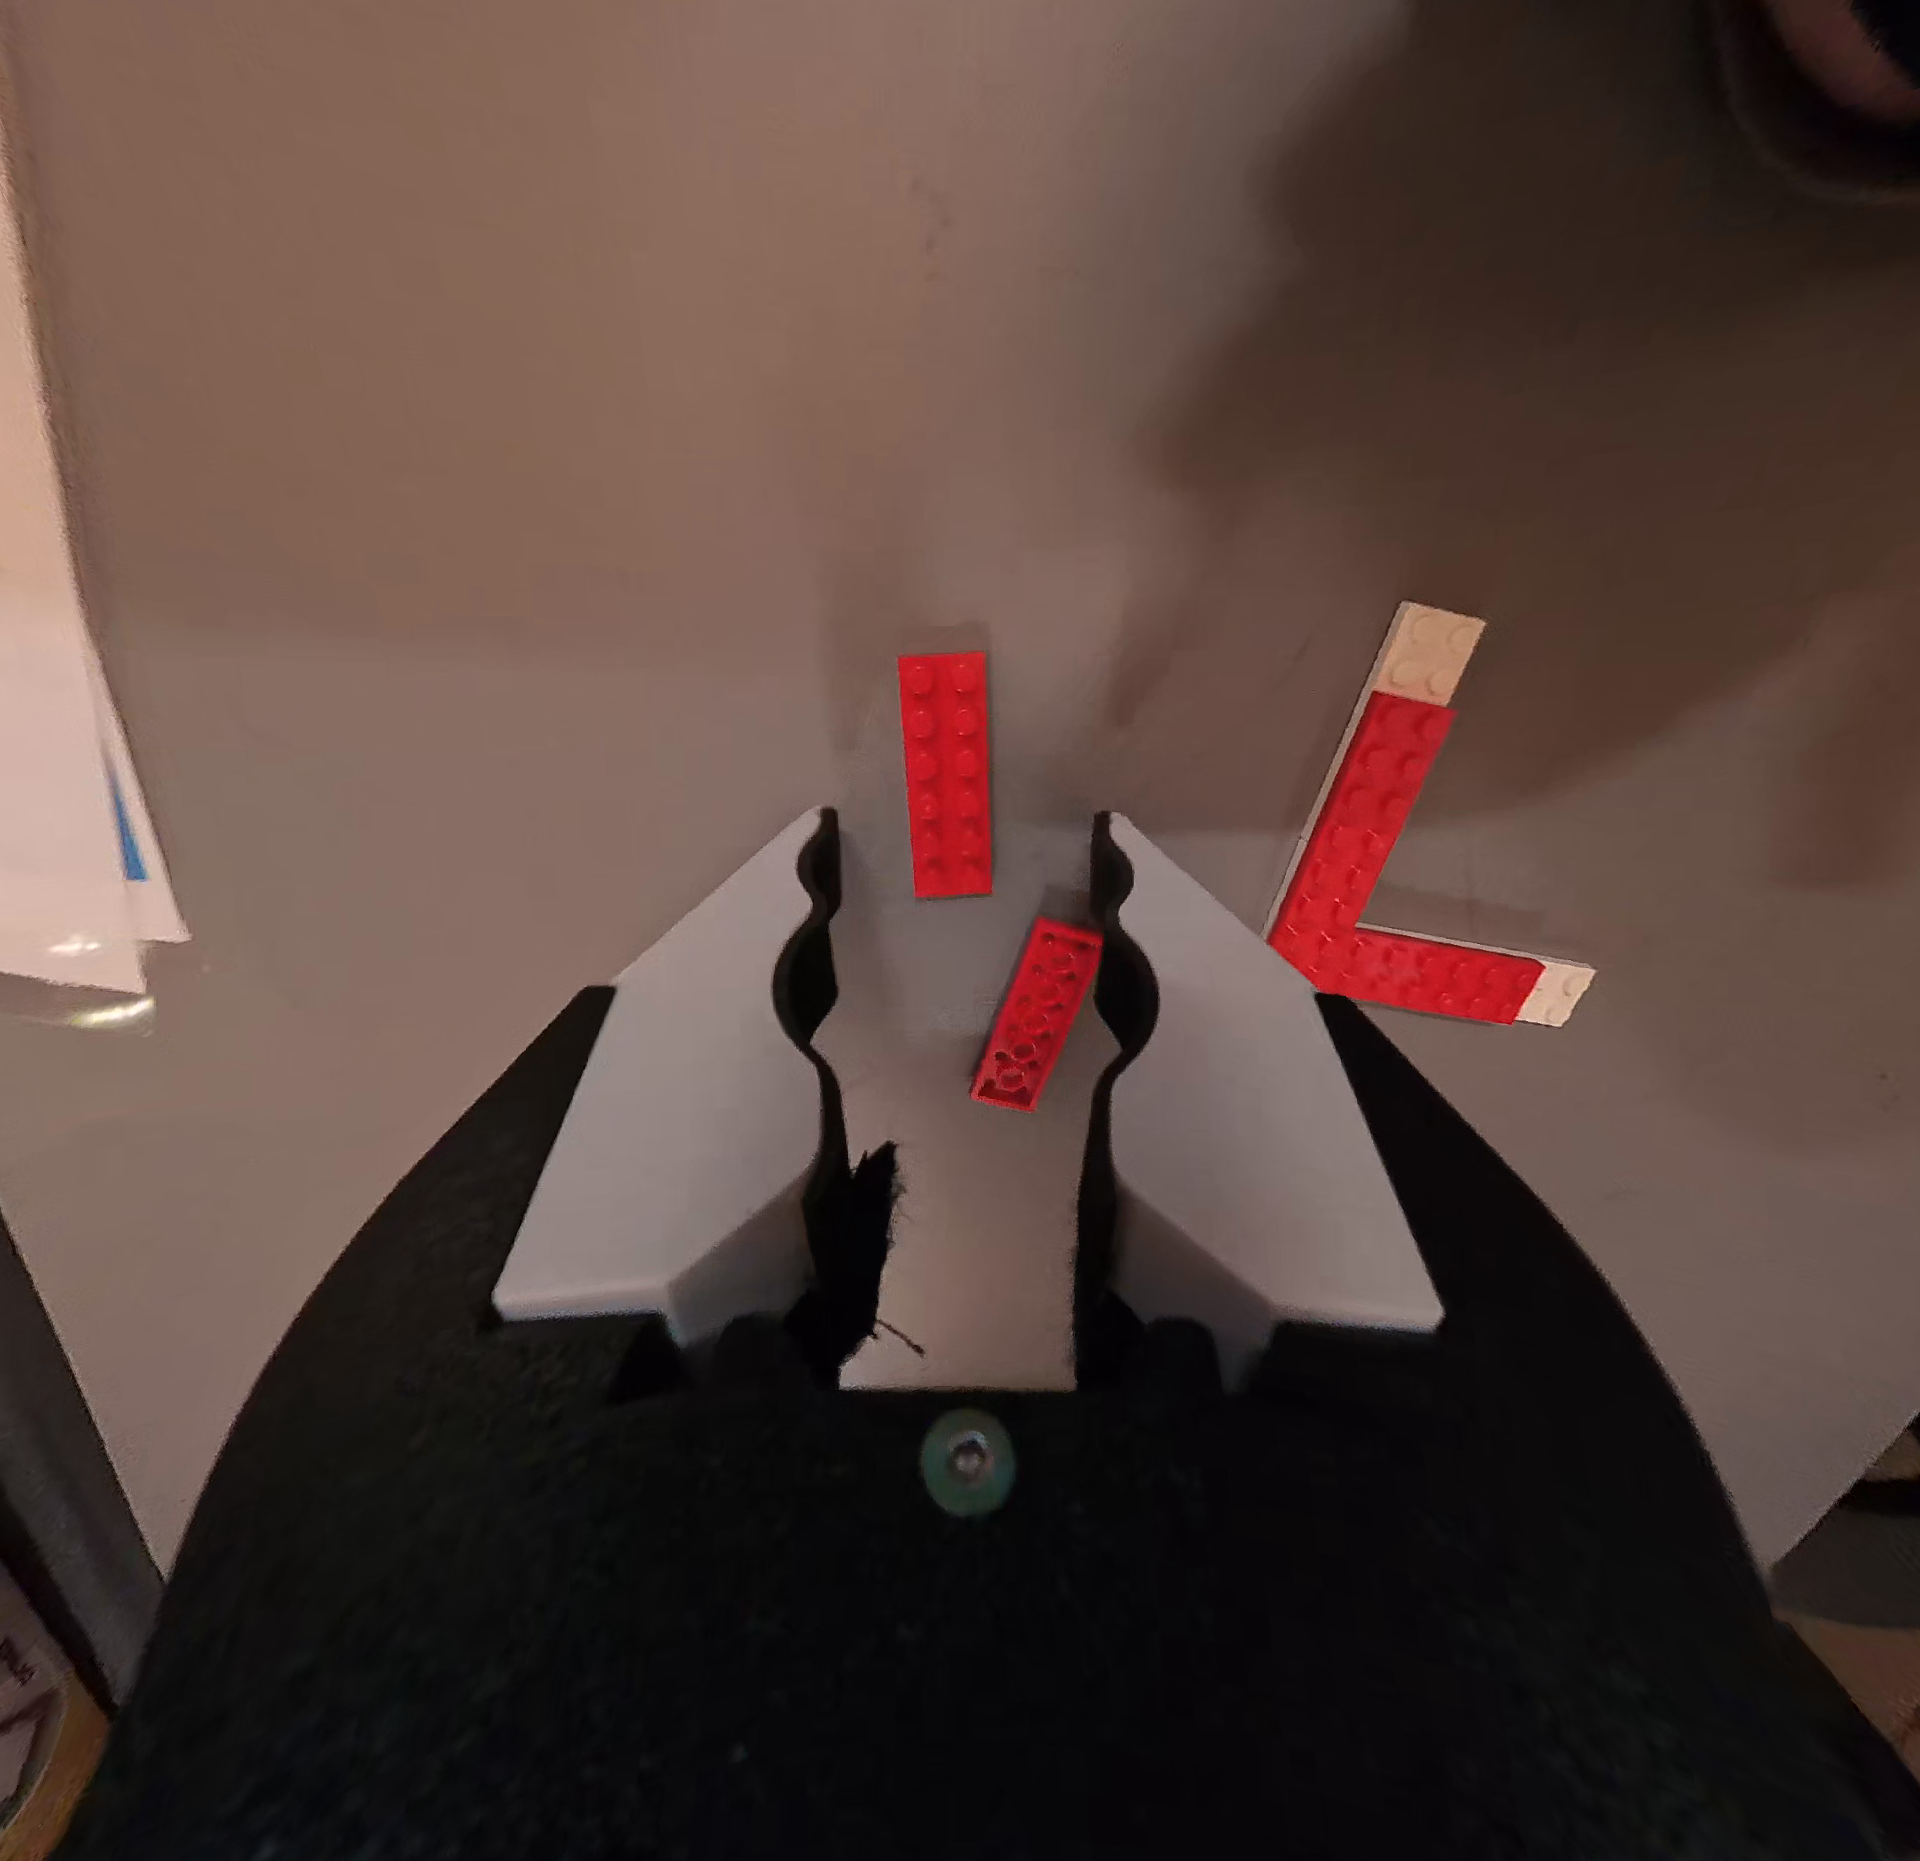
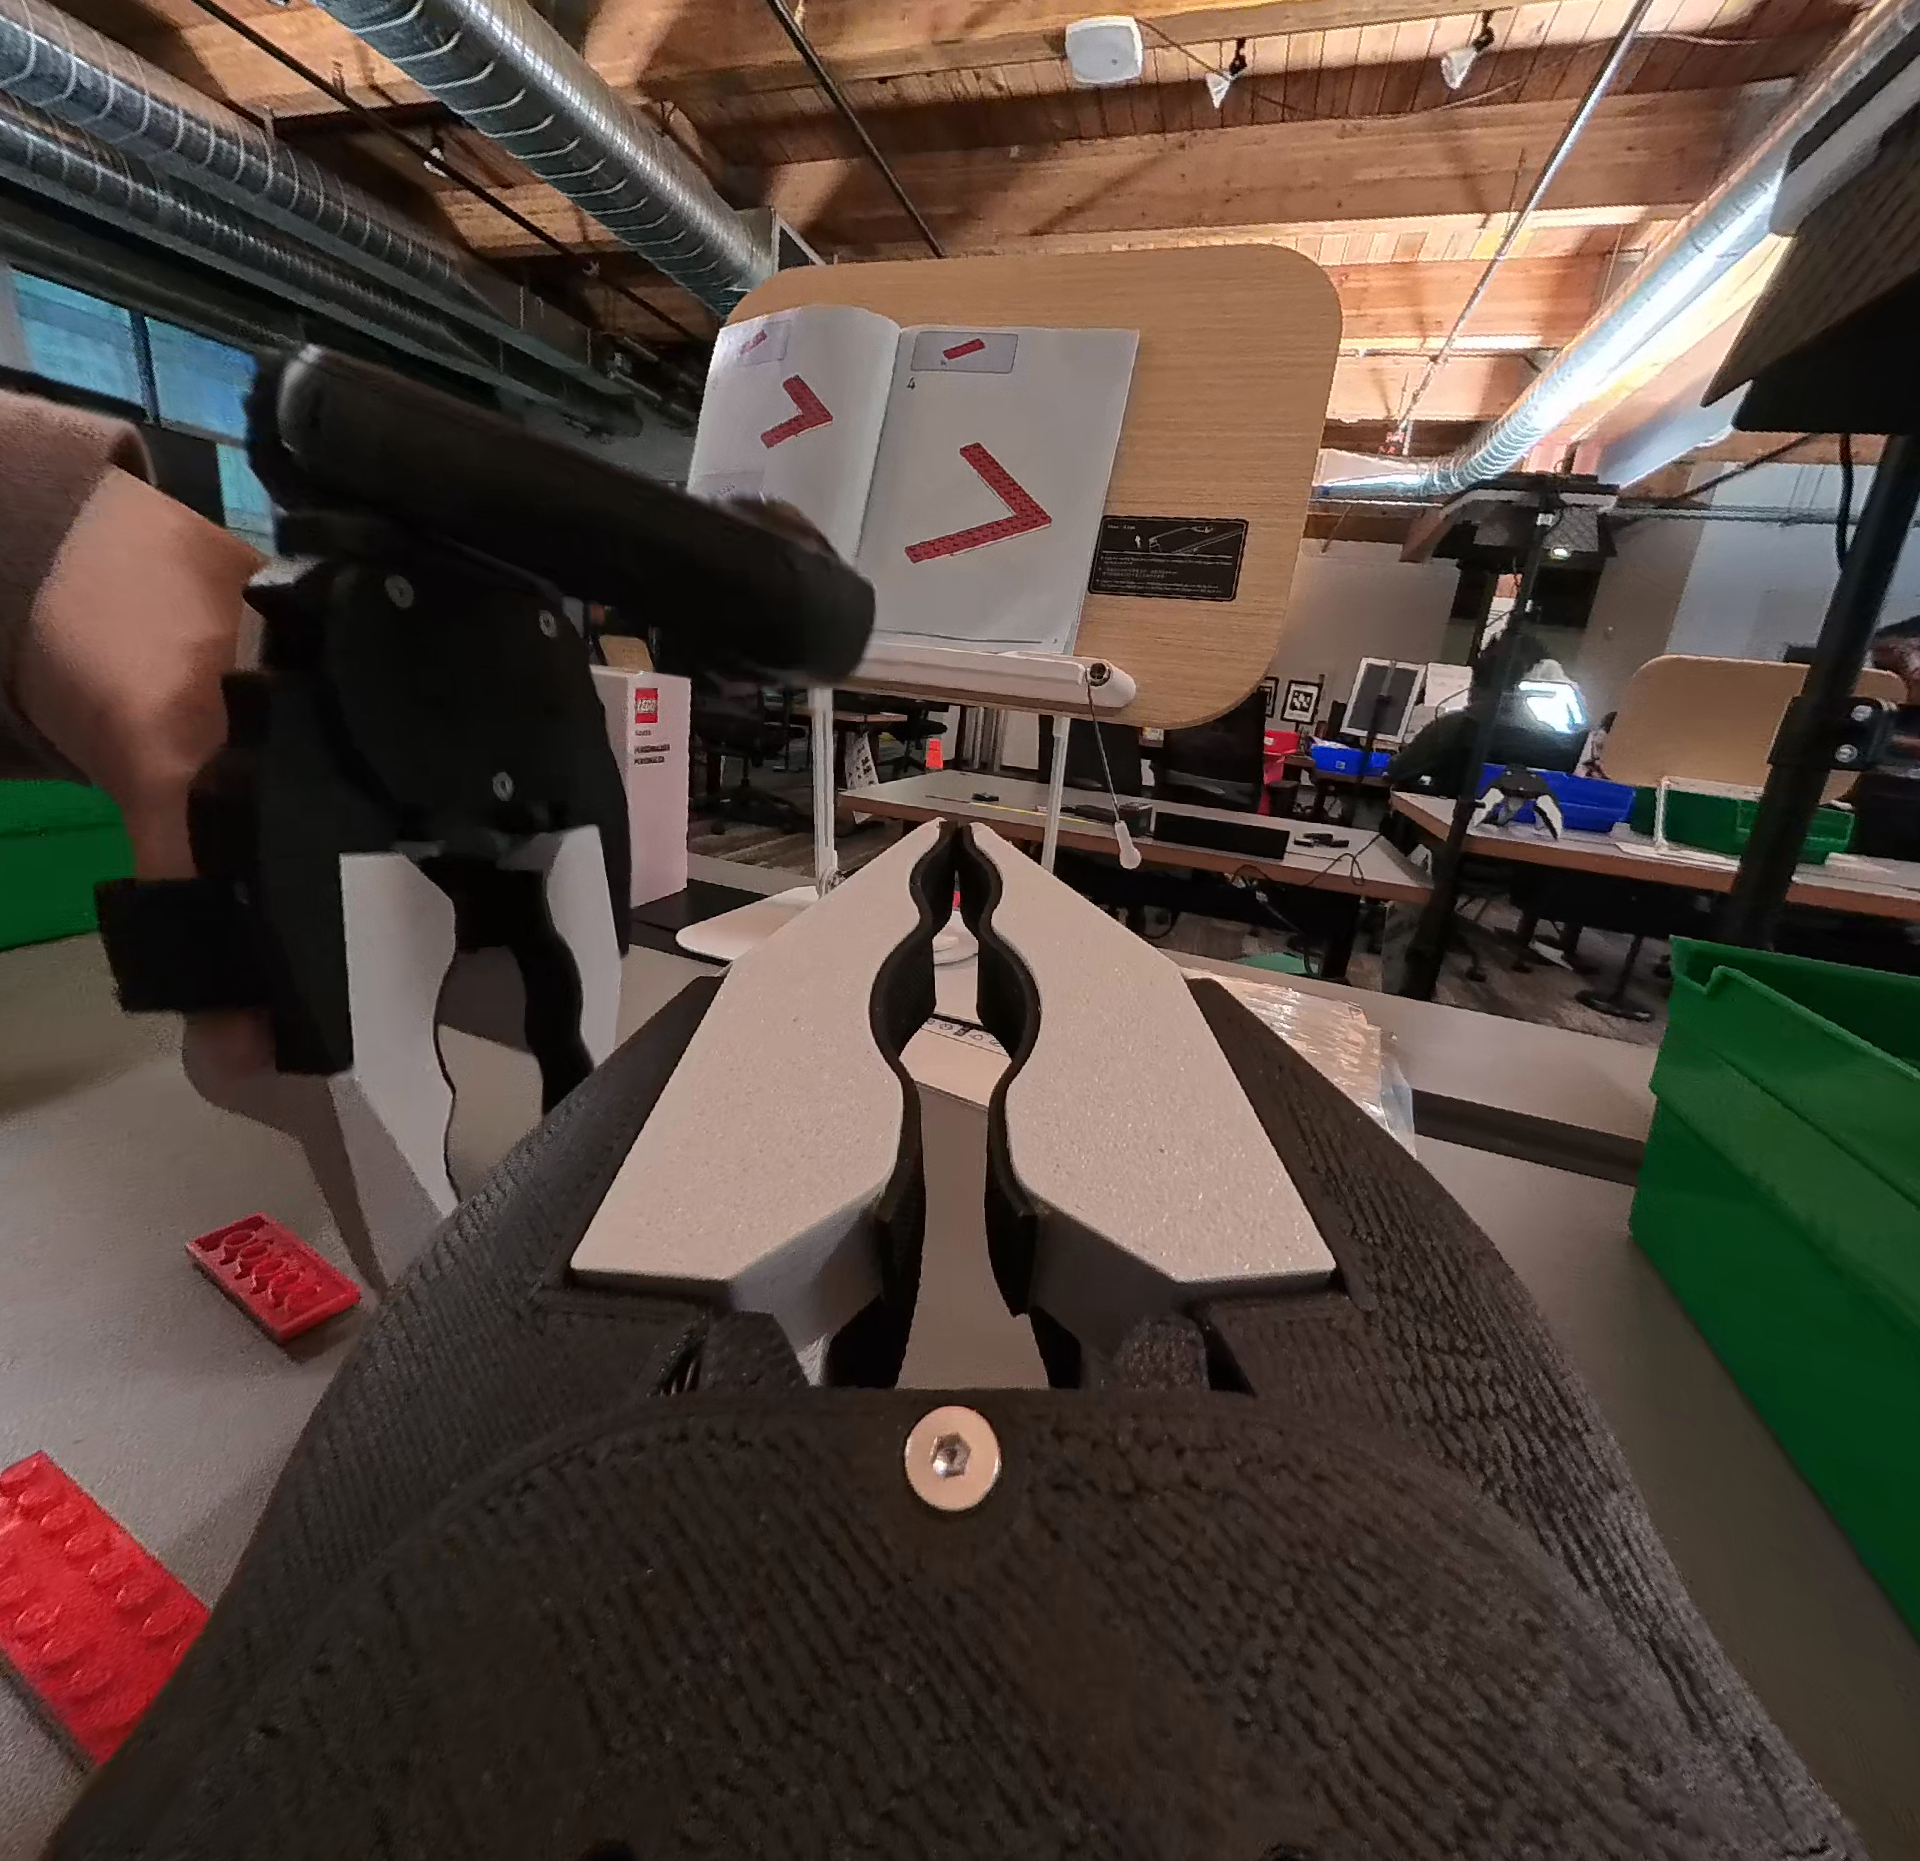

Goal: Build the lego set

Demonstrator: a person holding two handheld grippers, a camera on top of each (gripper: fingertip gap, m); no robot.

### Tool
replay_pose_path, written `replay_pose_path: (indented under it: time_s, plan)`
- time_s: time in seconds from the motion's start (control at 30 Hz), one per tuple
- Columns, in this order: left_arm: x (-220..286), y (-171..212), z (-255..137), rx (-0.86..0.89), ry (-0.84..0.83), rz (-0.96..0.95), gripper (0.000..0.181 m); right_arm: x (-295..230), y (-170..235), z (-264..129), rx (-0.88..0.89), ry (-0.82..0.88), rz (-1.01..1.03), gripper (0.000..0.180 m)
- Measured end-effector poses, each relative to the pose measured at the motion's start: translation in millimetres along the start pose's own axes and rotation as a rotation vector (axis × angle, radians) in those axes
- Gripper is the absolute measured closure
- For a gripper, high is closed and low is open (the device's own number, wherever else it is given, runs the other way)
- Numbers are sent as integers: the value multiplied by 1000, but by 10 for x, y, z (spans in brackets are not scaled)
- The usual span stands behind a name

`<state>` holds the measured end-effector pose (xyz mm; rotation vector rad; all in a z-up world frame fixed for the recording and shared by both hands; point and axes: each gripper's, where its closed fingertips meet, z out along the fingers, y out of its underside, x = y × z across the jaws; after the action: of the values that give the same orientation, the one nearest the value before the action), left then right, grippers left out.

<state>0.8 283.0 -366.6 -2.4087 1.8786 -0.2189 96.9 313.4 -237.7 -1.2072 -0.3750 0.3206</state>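
In the left wrist view my left gripper (image 1: 966, 832) is open and empty, pointing down at the grey table (image 1: 520, 461). An upside-down red plate (image 1: 1037, 1013) lies on the table between its fingers, close to the right finger. A studs-up red plate (image 1: 945, 772) lies just beyond the fingertips. An L-shaped build of red plates on white plates (image 1: 1361, 876) lies to the right. My right gripper (image 2: 951, 837) is shut and empty, raised and pointing at the open instruction booklet (image 2: 914, 471). The right wrist view also shows the left gripper (image 2: 488, 1115) above the upside-down plate (image 2: 272, 1276).
Papers (image 1: 62, 772) lie at the table's left edge. Green bins stand at the right (image 2: 1787, 1136) and far left (image 2: 52, 855). The booklet rests on a wooden stand (image 2: 1226, 440). A studded red plate (image 2: 83, 1603) is cut off at the bottom left. The tips of one gripper are about 15 cm away from the tips of the other.
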Motion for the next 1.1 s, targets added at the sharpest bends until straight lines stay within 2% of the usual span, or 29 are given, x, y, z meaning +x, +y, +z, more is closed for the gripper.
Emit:
replay_pose_path:
  time_s: [0.17,0.3,0.37,0.5,0.67,0.83,0.9,1.0,1.1]
  plan:
    - [44,-167,-393,284,-73,-17,121,10,1,-3,0,2,3,180]
    - [155,-109,-719,563,-269,35,110,16,4,-4,-2,3,3,180]
    - [231,-45,-874,727,-365,47,111,9,6,-2,-3,1,-1,180]
    - [541,126,-1025,999,-424,74,112,-3,5,-3,-3,-7,3,180]
    - [594,364,-1066,1168,-587,28,115,1,12,-7,-8,-13,22,180]
    - [399,668,-1257,1280,-779,-77,120,-47,11,-6,-12,-31,-4,180]
    - [362,766,-1263,1353,-755,-149,120,-67,10,-6,-12,-38,-8,180]
    - [299,855,-1166,1357,-728,-186,121,-125,19,1,-18,-69,0,180]
    - [257,900,-1185,1403,-697,-213,120,-337,43,5,-40,-186,-17,180]
